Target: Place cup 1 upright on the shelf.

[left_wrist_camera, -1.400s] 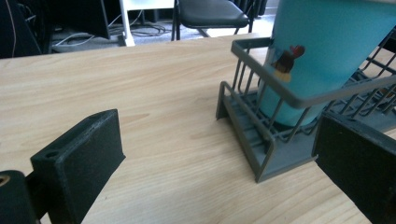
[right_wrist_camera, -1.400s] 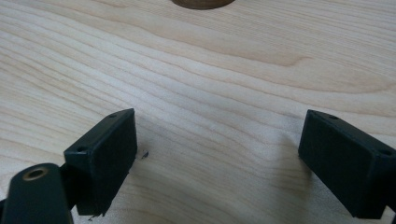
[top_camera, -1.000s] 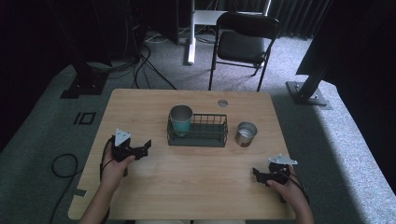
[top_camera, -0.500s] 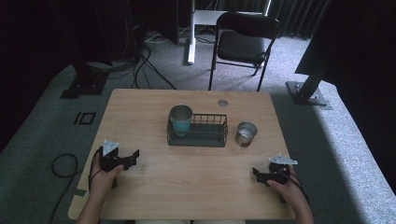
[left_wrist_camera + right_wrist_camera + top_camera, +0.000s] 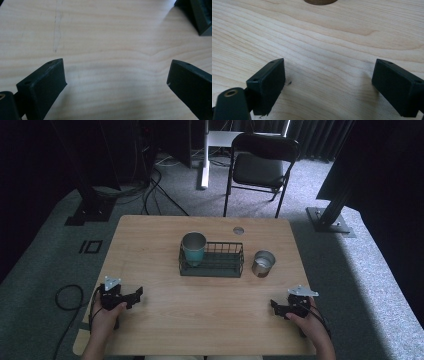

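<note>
Teal cup (image 5: 194, 248) stands well apart from left hand-held gripper (image 5: 131, 296).

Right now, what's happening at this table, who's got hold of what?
A person sits at the wooden table with a set of tongs in each hand, and neither holds anything. The left tongs and the right tongs both rest low near the front edge, jaws wide apart over bare wood. Farther back, a teal cup stands in the left end of a dark wire basket, and a small metal cup sits on the table just right of the basket. Nothing is being touched.
</note>
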Demonstrator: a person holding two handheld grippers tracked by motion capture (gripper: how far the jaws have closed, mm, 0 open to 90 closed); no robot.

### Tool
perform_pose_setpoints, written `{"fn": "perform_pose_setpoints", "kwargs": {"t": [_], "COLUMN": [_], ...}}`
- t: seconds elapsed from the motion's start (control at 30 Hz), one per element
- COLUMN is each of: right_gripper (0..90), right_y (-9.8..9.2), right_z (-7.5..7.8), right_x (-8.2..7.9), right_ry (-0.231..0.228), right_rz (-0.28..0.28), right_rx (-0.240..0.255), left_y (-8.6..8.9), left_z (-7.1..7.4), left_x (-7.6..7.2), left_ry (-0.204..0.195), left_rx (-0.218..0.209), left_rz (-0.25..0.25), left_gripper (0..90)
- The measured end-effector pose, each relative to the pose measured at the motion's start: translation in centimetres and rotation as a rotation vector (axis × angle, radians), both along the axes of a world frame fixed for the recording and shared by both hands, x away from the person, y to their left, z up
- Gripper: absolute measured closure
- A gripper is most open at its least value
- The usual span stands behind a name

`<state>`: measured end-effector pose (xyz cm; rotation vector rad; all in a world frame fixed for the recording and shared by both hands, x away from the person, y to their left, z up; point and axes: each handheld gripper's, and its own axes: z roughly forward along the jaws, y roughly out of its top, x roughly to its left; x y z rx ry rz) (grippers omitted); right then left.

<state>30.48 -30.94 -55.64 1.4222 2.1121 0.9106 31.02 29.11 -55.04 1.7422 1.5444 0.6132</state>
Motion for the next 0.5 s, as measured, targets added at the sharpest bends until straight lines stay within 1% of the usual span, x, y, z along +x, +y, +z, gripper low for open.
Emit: {"fn": "perform_pose_setpoints", "kwargs": {"t": [0.03,0.07,0.1,0.2,0.27,0.33,0.4,0.43,0.5], "right_gripper": [11.2,11.2,11.2,11.3,11.3,11.2,11.2,11.3,11.2], "right_y": [0.0,0.0,0.0,0.0,0.0,0.0,0.0,0.0,0.0], "right_z": [0.0,0.0,0.0,0.0,0.0,0.0,0.0,0.0,0.0], "right_x": [0.0,0.0,0.0,0.0,0.0,0.0,0.0,0.0,0.0], "right_ry": [0.0,0.0,0.0,0.0,0.0,0.0,0.0,0.0,0.0], "right_rz": [0.0,0.0,0.0,0.0,0.0,0.0,0.0,0.0,0.0], "right_rx": [0.0,0.0,0.0,0.0,0.0,0.0,0.0,0.0,0.0], "left_y": [0.0,0.0,0.1,0.2,0.3,0.4,0.5,0.6,0.8], "left_z": [0.0,0.0,-0.1,-0.2,-0.2,-0.2,-0.3,-0.3,-0.3], "left_x": [-0.1,-0.2,-0.3,-0.5,-0.7,-0.8,-0.9,-1.0,-1.1], "left_ry": [0.014,0.019,0.027,0.06,0.083,0.087,0.089,0.092,0.094], "left_rx": [0.014,0.019,0.018,0.038,0.043,0.047,0.055,0.07,0.067], "left_rz": [0.007,0.009,0.01,0.03,0.053,0.055,0.069,0.081,0.091], "left_gripper": [2.7,2.7,2.7,2.7,2.7,2.7,2.7,2.7,2.7]}}
